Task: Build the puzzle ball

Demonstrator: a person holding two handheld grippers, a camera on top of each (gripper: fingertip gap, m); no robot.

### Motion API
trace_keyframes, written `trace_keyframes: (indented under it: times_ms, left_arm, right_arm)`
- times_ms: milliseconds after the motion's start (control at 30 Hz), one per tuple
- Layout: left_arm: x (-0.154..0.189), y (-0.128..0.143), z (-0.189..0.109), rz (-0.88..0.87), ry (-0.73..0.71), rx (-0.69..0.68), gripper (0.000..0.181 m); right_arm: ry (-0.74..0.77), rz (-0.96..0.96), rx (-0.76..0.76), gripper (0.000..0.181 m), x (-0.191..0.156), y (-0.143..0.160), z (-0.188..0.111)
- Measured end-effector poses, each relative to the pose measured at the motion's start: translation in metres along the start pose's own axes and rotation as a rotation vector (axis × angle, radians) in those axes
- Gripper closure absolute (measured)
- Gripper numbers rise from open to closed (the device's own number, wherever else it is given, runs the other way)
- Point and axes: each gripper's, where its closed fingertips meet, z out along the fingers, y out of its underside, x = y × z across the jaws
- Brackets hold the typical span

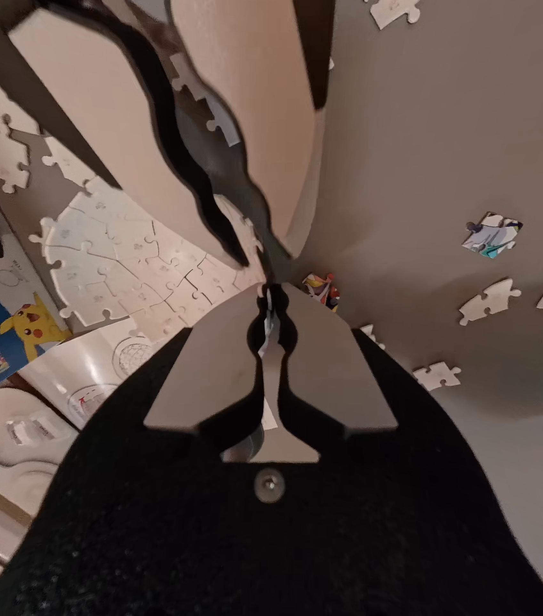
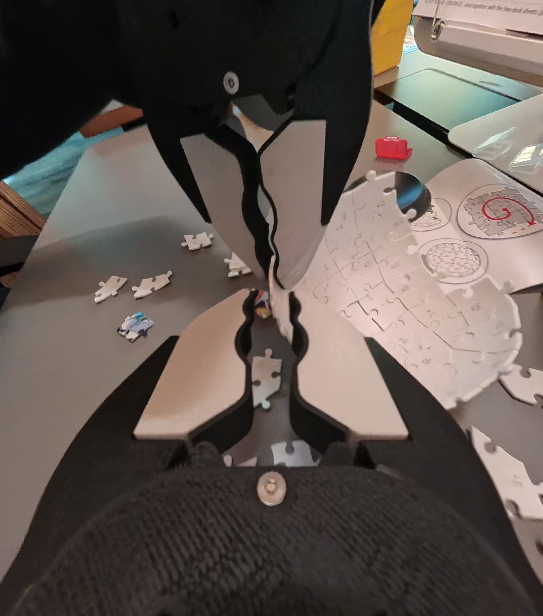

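Both grippers meet tip to tip over the desk (image 2: 63,206). My left gripper (image 1: 272,306) is clenched on a thin white puzzle piece (image 1: 268,320), seen edge-on. My right gripper (image 2: 273,300) pinches the edge of the curved assembled section (image 2: 413,300), blank white side up, which spreads out right of its tips; I can't tell if both hold the same piece.

Only the right view shows: a red block (image 2: 392,147) far right of the left gripper, an instruction sheet (image 2: 497,233) with three round diagrams behind the section, and a dark dome (image 2: 410,193) under the section's far edge.

Only the left view shows: a printed box (image 1: 3,340) with a yellow cartoon figure, far left of the tips.

Loose-piece count, right view: left of my tips, four white and one printed-side-up piece (image 2: 135,326); between the fingers, one white. Left view, right of the tips: two printed, at least four white.
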Motion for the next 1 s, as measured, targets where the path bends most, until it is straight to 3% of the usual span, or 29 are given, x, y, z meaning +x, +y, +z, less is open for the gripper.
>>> trace_keyframes:
  times_ms: [67, 167, 267, 333, 433, 533, 633, 767, 833, 1000]
  left_arm:
    - [0.000, 0.003, 0.000, 0.027, -0.030, -0.009, 0.178]
    - [0.002, 0.007, 0.001, 0.053, -0.084, -0.028, 0.177]
    - [0.001, 0.008, 0.004, 0.074, -0.193, -0.042, 0.173]
    - [-0.001, 0.011, 0.006, 0.070, -0.284, -0.069, 0.162]
    - [0.001, 0.012, 0.011, 0.078, -0.397, -0.096, 0.165]
    - [0.001, 0.008, 0.013, 0.044, -0.496, -0.081, 0.167]
    - [0.004, 0.007, 0.017, 0.018, -0.571, -0.079, 0.169]
    - [0.008, 0.010, 0.027, -0.010, -0.626, -0.097, 0.171]
    - [0.009, 0.010, 0.031, -0.026, -0.647, -0.086, 0.171]
    - [0.010, 0.011, 0.025, -0.124, -0.701, -0.002, 0.155]
  right_arm:
    - [0.012, -0.030, -0.072, 0.148, -0.004, 0.006, -0.012]
    - [0.139, -0.097, -0.116, 0.151, 0.004, 0.003, -0.043]
    - [0.368, -0.029, -0.039, 0.158, 0.035, -0.011, -0.077]
    - [0.481, 0.049, 0.039, 0.153, 0.054, -0.019, -0.085]
    - [0.573, 0.143, 0.038, 0.146, 0.075, -0.011, -0.072]
    - [0.541, 0.183, -0.060, 0.139, 0.075, 0.008, -0.048]
    - [0.553, 0.149, -0.026, 0.139, 0.076, 0.001, -0.035]
    - [0.617, 0.092, -0.112, 0.150, 0.083, 0.012, -0.024]
    - [0.639, 0.054, -0.138, 0.163, 0.085, 0.016, -0.020]
    - [0.704, -0.093, -0.118, 0.178, 0.085, 0.001, -0.020]
